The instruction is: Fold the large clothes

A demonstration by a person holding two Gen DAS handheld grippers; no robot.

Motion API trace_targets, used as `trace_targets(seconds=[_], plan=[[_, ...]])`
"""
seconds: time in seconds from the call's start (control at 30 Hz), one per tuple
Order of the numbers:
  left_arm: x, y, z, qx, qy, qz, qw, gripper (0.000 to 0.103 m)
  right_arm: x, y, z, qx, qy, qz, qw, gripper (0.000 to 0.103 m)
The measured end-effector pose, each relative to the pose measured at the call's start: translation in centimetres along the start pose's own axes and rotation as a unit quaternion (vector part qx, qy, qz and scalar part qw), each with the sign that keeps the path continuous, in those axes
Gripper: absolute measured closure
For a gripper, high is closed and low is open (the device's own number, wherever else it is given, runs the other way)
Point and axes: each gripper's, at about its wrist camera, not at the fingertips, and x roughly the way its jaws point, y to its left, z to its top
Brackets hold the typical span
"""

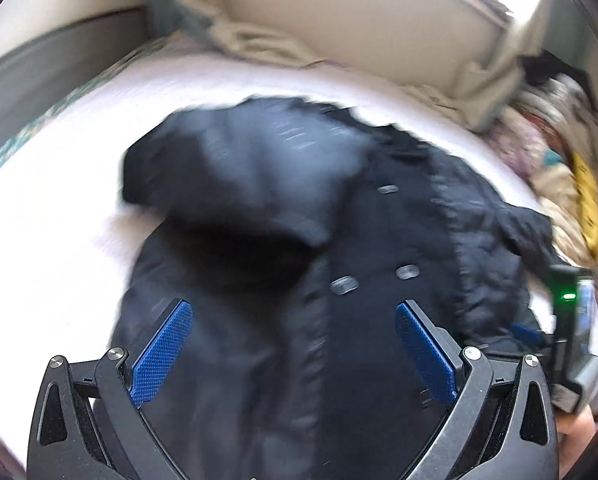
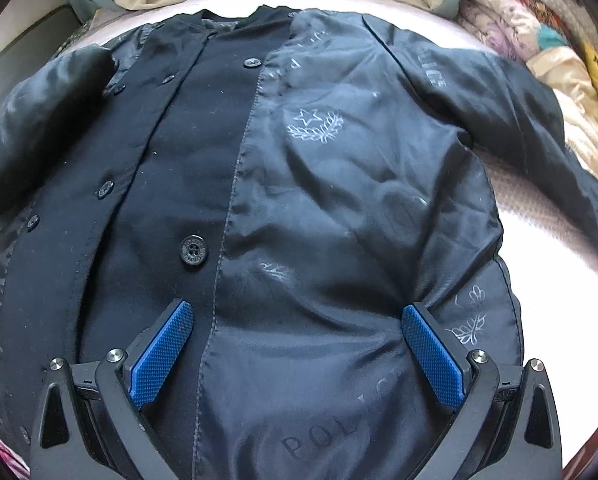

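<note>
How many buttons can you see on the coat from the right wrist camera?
6 on the dark coat: one near the collar, two on the left flap's upper edge, two lower on that flap, one large at centre. Folds may hide more.

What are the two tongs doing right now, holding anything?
Left tongs: open, empty, above the coat.
Right tongs: open, empty, above the coat.

Dark navy coat [image 2: 171,168] on a white bed sheet [image 1: 59,216]

Its shiny lining [image 2: 359,184] bears pale star-and-wreath prints; the buttons [image 2: 195,249] are dark, the gripper pads [image 2: 431,352] blue.
</note>
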Motion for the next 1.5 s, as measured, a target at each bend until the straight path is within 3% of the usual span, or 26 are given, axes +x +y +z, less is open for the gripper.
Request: trace_targets(seconds=[0.07, 0.17, 0.3, 0.33, 0.43, 0.57, 0.63, 0.7, 0.87, 0.93, 1.13, 1.23, 1.4, 1.5], plan=[[0.1, 2.1, -0.6, -0.042, 0.010, 0.016, 0.9989, 0.000, -1.1, 0.9, 0.4, -0.026, -0.023, -0.010, 0.999, 0.003], [0.2, 5.2, -0.7, -0.090, 0.023, 0.036, 0.9950, 0.000, -3.2, 3.4, 1.1, -0.078, -0.072, -0.023, 0.994, 0.021], [-0.9, 8.5, 0.3, -0.135, 0.003, 0.067, 0.9886, 0.000, -5.1, 8.0, 2.6, -0.124, -0.098, 0.022, 0.987, 0.049], [-1.4, 9.4, 0.6, -0.145, -0.008, 0.075, 0.9866, 0.000, -5.7, 9.6, 3.1, -0.137, -0.105, 0.038, 0.984, 0.051], [-2.7, 11.2, 1.3, -0.163, -0.027, 0.094, 0.9817, 0.000, -7.2, 13.9, 4.7, -0.158, -0.124, 0.072, 0.977, 0.051], [-3.6, 13.3, 1.9, -0.192, -0.039, 0.090, 0.9765, 0.000, -8.4, 20.0, 5.7, -0.202, -0.153, 0.089, 0.963, 0.051], [-3.9, 13.8, 2.1, -0.201, -0.041, 0.087, 0.9748, 0.000, -8.3, 22.5, 5.7, -0.229, -0.151, 0.093, 0.957, 0.039], [-4.2, 14.3, 2.2, -0.209, -0.043, 0.082, 0.9736, 0.000, -7.3, 24.3, 6.1, -0.247, -0.148, 0.081, 0.954, 0.034], [-4.7, 14.3, 2.6, -0.214, -0.048, 0.071, 0.9731, 0.000, -3.5, 26.3, 6.8, -0.288, -0.142, 0.005, 0.947, 0.035], [-4.6, 13.9, 2.7, -0.210, -0.048, 0.071, 0.9739, 0.000, -2.7, 25.7, 7.0, -0.287, -0.138, -0.014, 0.948, 0.057], [-3.9, 13.2, 2.8, -0.204, -0.043, 0.068, 0.9757, 0.000, -2.5, 20.7, 9.9, -0.178, -0.122, 0.019, 0.976, 0.079], [-3.8, 12.8, 2.8, -0.200, -0.042, 0.065, 0.9767, 0.000, -2.0, 16.4, 11.2, -0.097, -0.098, 0.053, 0.989, 0.082], [-3.5, 11.9, 2.8, -0.188, -0.040, 0.064, 0.9793, 0.000, -0.5, 9.9, 11.0, -0.023, -0.050, 0.085, 0.995, 0.082], [-3.2, 11.4, 2.8, -0.181, -0.036, 0.063, 0.9808, 0.000, 0.3, 6.8, 10.2, -0.009, -0.024, 0.089, 0.996, 0.068]])
